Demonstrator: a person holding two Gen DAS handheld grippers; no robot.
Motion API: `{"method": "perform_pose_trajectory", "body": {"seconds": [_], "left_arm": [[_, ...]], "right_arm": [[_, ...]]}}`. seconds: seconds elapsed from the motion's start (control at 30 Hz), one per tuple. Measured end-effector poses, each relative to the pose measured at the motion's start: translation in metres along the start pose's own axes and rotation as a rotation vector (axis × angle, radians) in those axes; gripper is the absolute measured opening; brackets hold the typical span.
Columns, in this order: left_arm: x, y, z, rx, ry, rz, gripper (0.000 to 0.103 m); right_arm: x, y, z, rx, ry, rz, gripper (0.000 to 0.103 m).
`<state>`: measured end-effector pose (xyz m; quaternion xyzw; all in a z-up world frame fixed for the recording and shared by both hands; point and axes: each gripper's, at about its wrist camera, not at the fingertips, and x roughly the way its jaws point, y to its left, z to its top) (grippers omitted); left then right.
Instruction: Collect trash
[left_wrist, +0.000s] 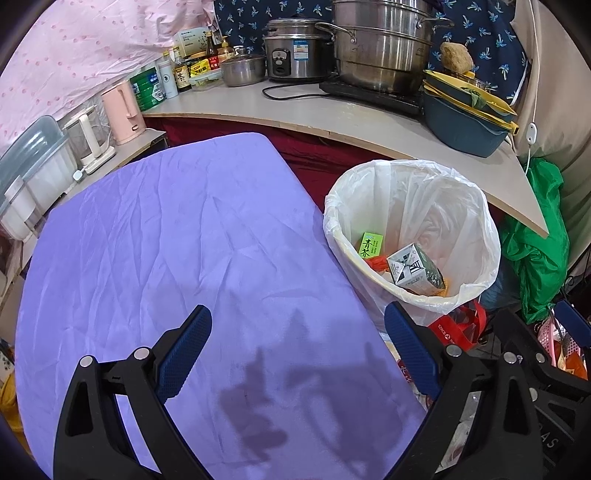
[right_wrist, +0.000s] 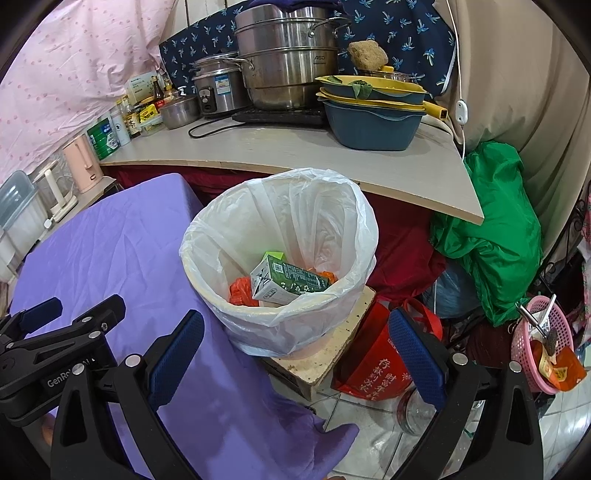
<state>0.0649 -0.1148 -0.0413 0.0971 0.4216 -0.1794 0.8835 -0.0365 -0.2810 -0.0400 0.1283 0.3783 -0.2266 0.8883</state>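
Both my left gripper and right gripper have fingers spread, holding nothing. The carton already lies in the lined bin beside the purple surface. I'd scan that surface for leftovers before pulling away.

Left gripper jaws wide apart, empty; right gripper likewise, level alongside.
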Motion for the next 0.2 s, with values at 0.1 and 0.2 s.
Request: {"method": "perform_pose_trajectory", "body": {"seconds": [0.1,0.2], "left_arm": [[0.0005,-0.0001,0.0001,0.002,-0.003,0.002,0.09],[0.0014,0.0004,0.0005,0.0,0.001,0.001,0.09]], "right_arm": [[0.0002,-0.0002,-0.0005,-0.002,0.0,-0.002,0.096],[0.0004,-0.0017,-0.0015,-0.002,-0.001,-0.002,0.096]]}}
